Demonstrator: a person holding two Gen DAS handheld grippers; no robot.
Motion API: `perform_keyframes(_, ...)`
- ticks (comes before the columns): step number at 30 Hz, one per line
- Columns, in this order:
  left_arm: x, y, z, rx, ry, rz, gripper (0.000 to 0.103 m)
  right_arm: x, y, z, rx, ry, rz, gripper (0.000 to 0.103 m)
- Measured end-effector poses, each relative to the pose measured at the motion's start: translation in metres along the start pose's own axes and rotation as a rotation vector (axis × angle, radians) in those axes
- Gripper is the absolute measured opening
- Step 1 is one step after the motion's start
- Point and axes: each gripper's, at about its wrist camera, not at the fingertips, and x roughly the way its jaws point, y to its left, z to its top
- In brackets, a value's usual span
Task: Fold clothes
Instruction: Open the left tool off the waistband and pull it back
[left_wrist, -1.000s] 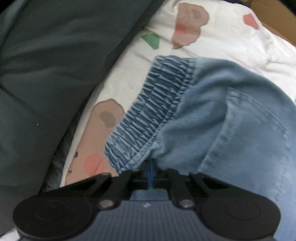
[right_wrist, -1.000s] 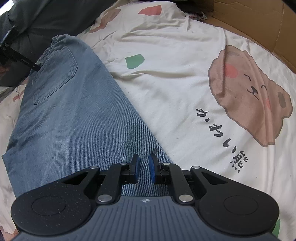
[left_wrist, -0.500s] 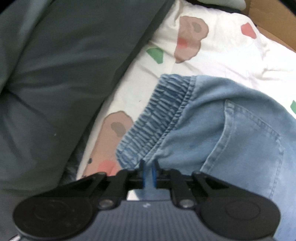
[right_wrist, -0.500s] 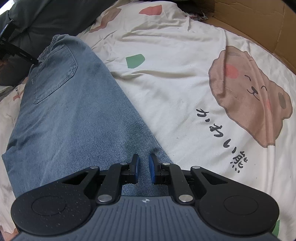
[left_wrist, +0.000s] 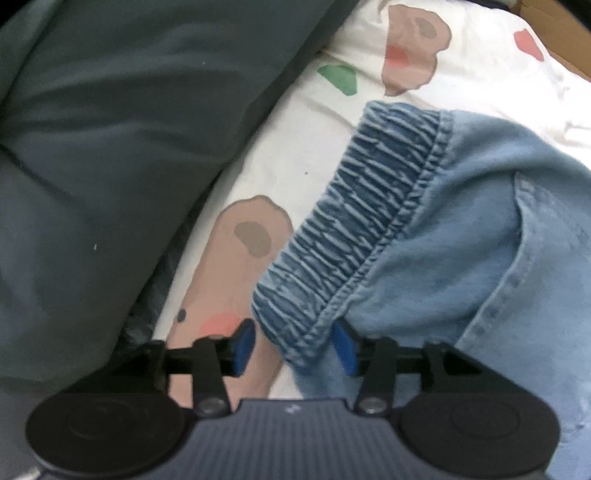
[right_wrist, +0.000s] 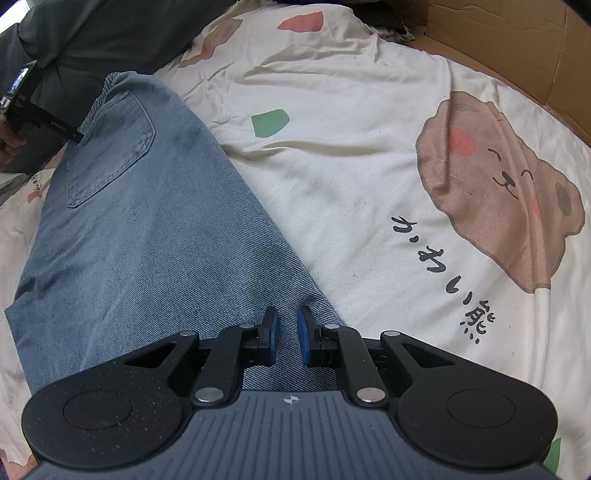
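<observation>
Denim between spread fingers (left_wrist: 242, 345) on the left gripper (left_wrist: 291, 343) — near corner of the elastic waistband (left_wrist: 369, 206) straddled but not clamped, one blue pad over the bear-print bedsheet (left_wrist: 295, 147), the other over the jeans (left_wrist: 480, 258). On the right gripper (right_wrist: 287, 332), fingers nearly pressed together with a narrow slit left and denim beneath; cloth nipped or not, cannot tell. Beyond both, jeans lying long and flat on the bed, back pocket (right_wrist: 110, 147) up, waistband at the far end from the right fingers. Further out, dark bedding (left_wrist: 110, 147) left of the left fingers, cardboard box (right_wrist: 517, 48) past the right.

Likely slips from here: closing left and catching only the top layer, or pinching sheet along with the band and dragging the bedding into the fold. Thick gathered elastic squirming out of a shallow bite. Raising one end with the other loose — skewed, lopsided fold, legs sliding out of line.
</observation>
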Motion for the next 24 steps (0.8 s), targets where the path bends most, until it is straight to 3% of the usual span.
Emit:
perform_keyframes(6, -0.012, 0.003, 0.006, -0.007, 0.034, -0.004, 0.062, -0.004, -0.001, 0.004, 0.013, 0.014, 0.001, 0.018)
perform_keyframes(8, -0.023, 0.001, 0.006, -0.019, 0.039, -0.014, 0.057, -0.019, -0.005, 0.007, 0.042, 0.004, 0.006, 0.019)
perform_keyframes(13, -0.057, -0.011, 0.005, -0.025, 0.067, -0.063, 0.057, -0.055, -0.017, 0.013, 0.112, -0.020, 0.017, 0.020)
perform_keyframes(18, -0.098, -0.024, -0.001, -0.042, 0.041, -0.101, 0.057, -0.092, -0.029, 0.020, 0.183, -0.044, 0.028, 0.037)
perform_keyframes(24, -0.146, -0.039, -0.009, -0.093, 0.024, -0.168, 0.060, -0.146, -0.046, 0.031, 0.251, -0.067, 0.019, 0.039)
